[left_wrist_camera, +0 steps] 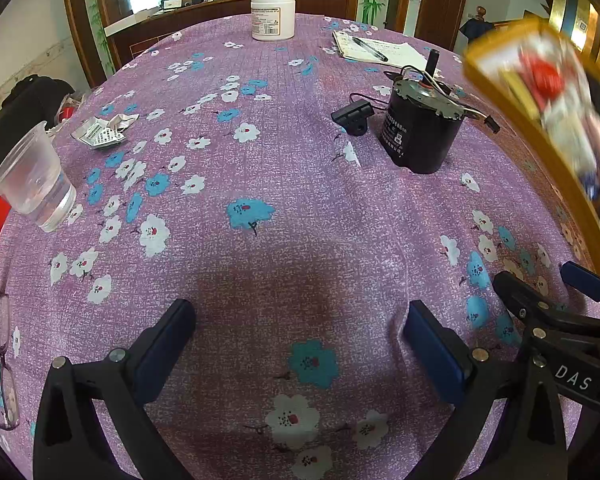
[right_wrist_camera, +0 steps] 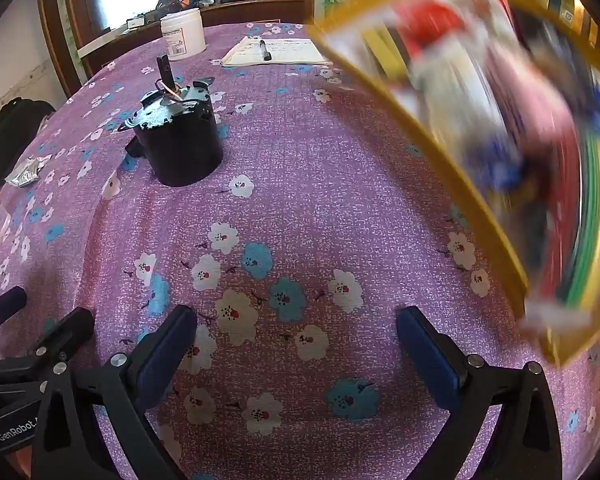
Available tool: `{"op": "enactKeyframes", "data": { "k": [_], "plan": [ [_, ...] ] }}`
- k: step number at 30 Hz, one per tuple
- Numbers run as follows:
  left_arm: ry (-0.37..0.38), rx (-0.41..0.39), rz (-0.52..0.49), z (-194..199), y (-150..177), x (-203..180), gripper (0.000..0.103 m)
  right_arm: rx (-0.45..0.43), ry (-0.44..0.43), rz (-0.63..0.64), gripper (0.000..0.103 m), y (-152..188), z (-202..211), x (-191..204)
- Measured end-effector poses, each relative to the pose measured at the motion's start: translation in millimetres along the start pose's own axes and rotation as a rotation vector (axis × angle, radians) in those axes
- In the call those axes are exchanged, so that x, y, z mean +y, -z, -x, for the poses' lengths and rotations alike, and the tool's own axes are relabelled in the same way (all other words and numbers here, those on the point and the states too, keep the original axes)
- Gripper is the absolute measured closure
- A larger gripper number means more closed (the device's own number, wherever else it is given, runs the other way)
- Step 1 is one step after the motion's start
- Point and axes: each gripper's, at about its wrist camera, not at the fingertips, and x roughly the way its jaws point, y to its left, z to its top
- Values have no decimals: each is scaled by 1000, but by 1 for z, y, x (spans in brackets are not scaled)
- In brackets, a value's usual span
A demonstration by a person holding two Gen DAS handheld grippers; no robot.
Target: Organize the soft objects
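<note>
Left wrist view: left gripper [left_wrist_camera: 300, 344] jaws wide apart, nothing between, above purple tablecloth [left_wrist_camera: 284, 208]. Blurred yellow-rimmed basket [left_wrist_camera: 540, 92] at 2 o'clock, contents unclear. Right wrist view: right gripper [right_wrist_camera: 296, 352] likewise spread, empty; black motor [right_wrist_camera: 178, 148] at 10 o'clock.

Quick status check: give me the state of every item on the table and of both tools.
Left tool: open, nothing between its pads.
Right tool: open, empty.
Yellow-rimmed basket: motion-blurred, tilted, full of colourful items.
Plastic cup: upright, partly filled with clear liquid.
White jar: upright, lid on.
Black motor: standing, shaft up.
Pen: lying on paper.
Eyeglasses: lying on the cloth.
</note>
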Motion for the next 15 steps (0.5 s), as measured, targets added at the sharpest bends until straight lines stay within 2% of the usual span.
{"op": "enactKeyframes", "data": {
  "k": [15],
  "plan": [
    [0,0,0,-2,1,1,0,0,0,0,1,4,4,3]
  ]
}}
